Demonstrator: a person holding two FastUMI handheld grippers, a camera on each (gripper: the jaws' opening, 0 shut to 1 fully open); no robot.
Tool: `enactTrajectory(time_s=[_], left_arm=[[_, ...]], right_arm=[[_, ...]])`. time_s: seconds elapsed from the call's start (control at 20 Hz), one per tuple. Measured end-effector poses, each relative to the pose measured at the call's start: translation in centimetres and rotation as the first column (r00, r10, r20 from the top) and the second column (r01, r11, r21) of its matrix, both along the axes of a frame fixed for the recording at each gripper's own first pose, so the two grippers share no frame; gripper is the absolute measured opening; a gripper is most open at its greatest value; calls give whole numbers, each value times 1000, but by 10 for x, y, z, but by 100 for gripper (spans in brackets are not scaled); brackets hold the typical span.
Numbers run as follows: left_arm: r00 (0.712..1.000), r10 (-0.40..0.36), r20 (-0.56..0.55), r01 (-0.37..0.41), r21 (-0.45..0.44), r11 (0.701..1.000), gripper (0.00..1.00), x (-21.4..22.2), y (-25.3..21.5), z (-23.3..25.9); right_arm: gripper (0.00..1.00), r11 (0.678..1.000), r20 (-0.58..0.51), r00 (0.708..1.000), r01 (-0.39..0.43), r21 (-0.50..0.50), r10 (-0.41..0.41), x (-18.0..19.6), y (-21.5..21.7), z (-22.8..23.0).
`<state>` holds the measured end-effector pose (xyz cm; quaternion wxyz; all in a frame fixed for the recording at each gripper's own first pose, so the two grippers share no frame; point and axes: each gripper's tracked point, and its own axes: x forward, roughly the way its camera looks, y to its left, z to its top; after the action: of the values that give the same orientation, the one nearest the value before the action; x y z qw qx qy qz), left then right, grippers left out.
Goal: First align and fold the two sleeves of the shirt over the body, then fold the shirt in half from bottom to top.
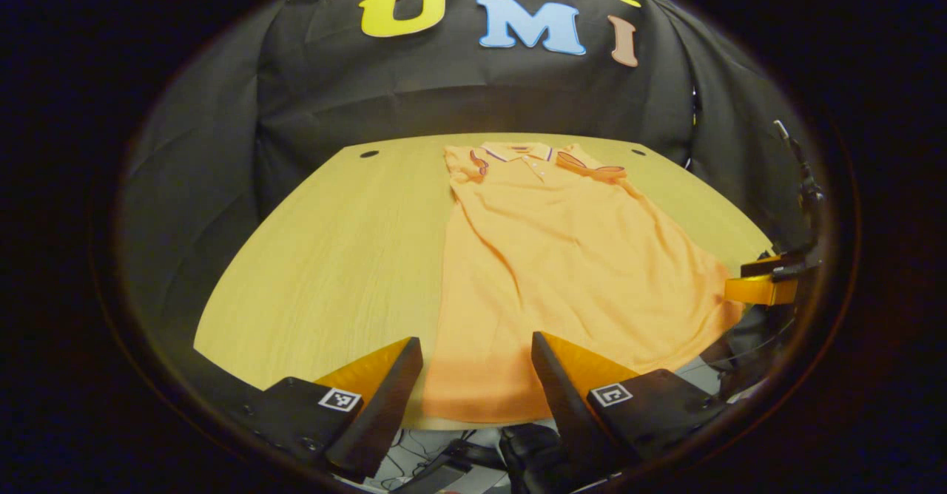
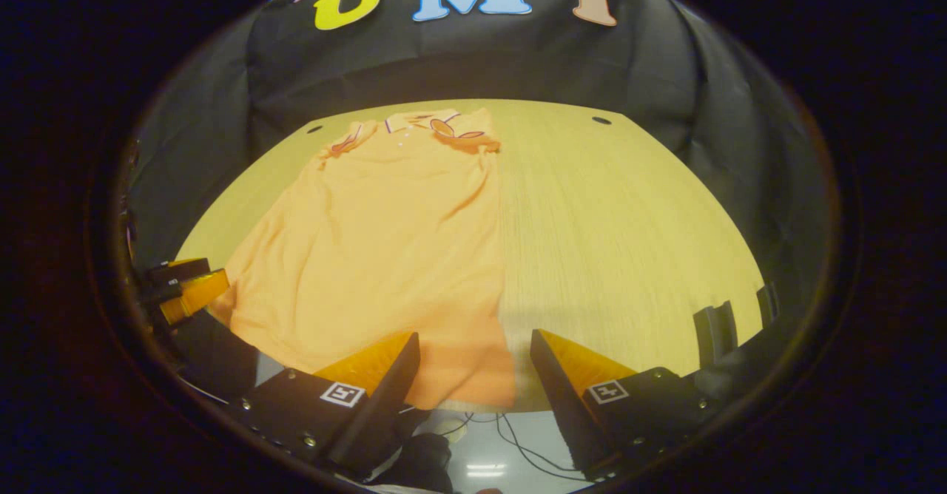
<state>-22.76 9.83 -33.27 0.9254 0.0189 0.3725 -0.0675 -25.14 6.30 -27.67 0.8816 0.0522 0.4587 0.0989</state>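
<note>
Here the orange short-sleeved polo shirt [image 1: 562,272] lies flat on the pale wooden worktop [image 1: 333,257], collar far, hem nearest both hand-held grippers: left [image 1: 477,376] and right [image 2: 473,372] gape empty at its bottom corners.

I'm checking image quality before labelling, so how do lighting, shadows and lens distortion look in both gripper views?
Left gripper view: fisheye bows the table; a soft shadow crosses the shirt hem. Right gripper view: same bowing, shadow band near the table's front edge, glare on the floor below.
</note>
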Motion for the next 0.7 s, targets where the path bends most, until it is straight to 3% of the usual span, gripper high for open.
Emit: enactTrajectory(time_s=[0.5,0.55,0.65,0.7], left_arm=[[999,39,-15,-39,13,999,96,-14,-7,-22],[999,39,-16,-39,12,999,86,-14,-9,-23],[1000,8,-20,-8,10,1000,64,-14,-20,-23],[1000,-7,-21,8,11,1000,53,-15,-26,-23]], right_arm=[[95,1000,-10,1000,-21,8,21,-6,9,-7],[95,1000,-12,1000,-25,15,26,-8,12,-5],[72,999,-9,1000,-25,38,26,-6,18,-5],[53,998,-9,1000,-23,54,23,-7,20,-4]])
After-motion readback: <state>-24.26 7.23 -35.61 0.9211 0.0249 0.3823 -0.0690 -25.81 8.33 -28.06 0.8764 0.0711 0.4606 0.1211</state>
